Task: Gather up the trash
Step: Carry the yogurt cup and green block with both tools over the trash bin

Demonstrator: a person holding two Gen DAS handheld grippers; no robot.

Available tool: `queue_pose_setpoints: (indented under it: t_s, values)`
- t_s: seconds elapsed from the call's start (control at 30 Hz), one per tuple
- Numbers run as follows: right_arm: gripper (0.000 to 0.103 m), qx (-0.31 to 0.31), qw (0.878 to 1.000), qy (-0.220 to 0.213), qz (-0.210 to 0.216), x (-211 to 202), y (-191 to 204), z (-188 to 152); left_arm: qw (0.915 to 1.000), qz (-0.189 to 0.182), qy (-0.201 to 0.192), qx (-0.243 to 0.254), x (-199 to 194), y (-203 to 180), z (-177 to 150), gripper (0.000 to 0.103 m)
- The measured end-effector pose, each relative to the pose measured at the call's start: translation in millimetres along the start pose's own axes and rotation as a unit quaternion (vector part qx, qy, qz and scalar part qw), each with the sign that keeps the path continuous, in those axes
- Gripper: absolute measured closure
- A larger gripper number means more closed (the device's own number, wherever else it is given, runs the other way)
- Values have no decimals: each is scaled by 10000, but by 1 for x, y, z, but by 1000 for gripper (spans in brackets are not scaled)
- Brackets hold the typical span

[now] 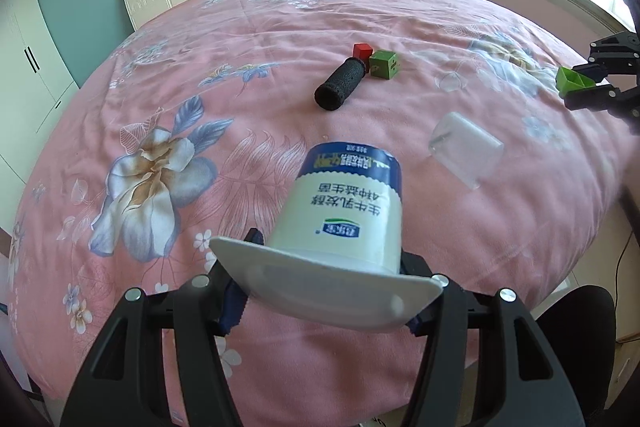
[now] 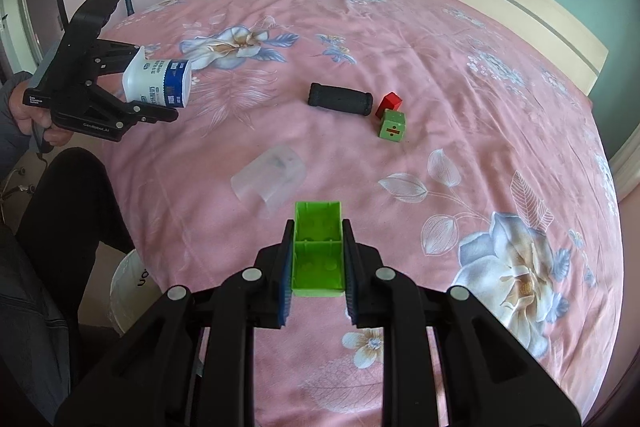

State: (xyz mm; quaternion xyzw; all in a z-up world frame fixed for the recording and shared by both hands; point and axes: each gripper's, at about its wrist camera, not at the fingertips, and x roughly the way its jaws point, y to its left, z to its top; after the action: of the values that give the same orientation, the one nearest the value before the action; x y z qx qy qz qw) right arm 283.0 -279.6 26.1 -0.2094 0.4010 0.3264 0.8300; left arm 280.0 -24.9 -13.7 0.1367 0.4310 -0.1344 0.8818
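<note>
My left gripper [image 1: 324, 279] is shut on a white and blue yogurt cup [image 1: 344, 207] and holds it above the pink bed; the cup also shows in the right wrist view [image 2: 158, 81]. My right gripper [image 2: 318, 259] is shut on a green hollow plastic block [image 2: 318, 247], held above the bed; it also shows in the left wrist view [image 1: 574, 81]. A clear plastic cup [image 2: 270, 179] lies on its side on the bed between the grippers. A black foam cylinder [image 2: 340, 99], a red cube [image 2: 390, 103] and a green cube [image 2: 392, 129] lie further in.
The bed with a pink flowered cover [image 2: 400, 47] fills both views. A white bag-lined bin [image 2: 128, 295] stands on the floor by the bed's edge, below the left gripper. The person's dark-clothed legs [image 2: 60, 219] are beside it. Wardrobes and a headboard stand behind.
</note>
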Motion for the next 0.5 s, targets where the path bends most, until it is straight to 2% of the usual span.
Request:
queue_pose_setpoints:
  t_s: [0.13, 0.27, 0.5]
  values:
    - [81, -115, 9999, -6, 65, -17, 32, -12, 9999, -84, 116, -4, -17, -3, -20, 41]
    - [81, -121, 9999, -53, 71, -33, 60, -23, 9998, 8, 223, 1, -33, -4, -43, 41]
    - [81, -160, 9997, -95, 156, -50, 103, -43, 9998, 7, 209, -52, -58, -11, -76, 41]
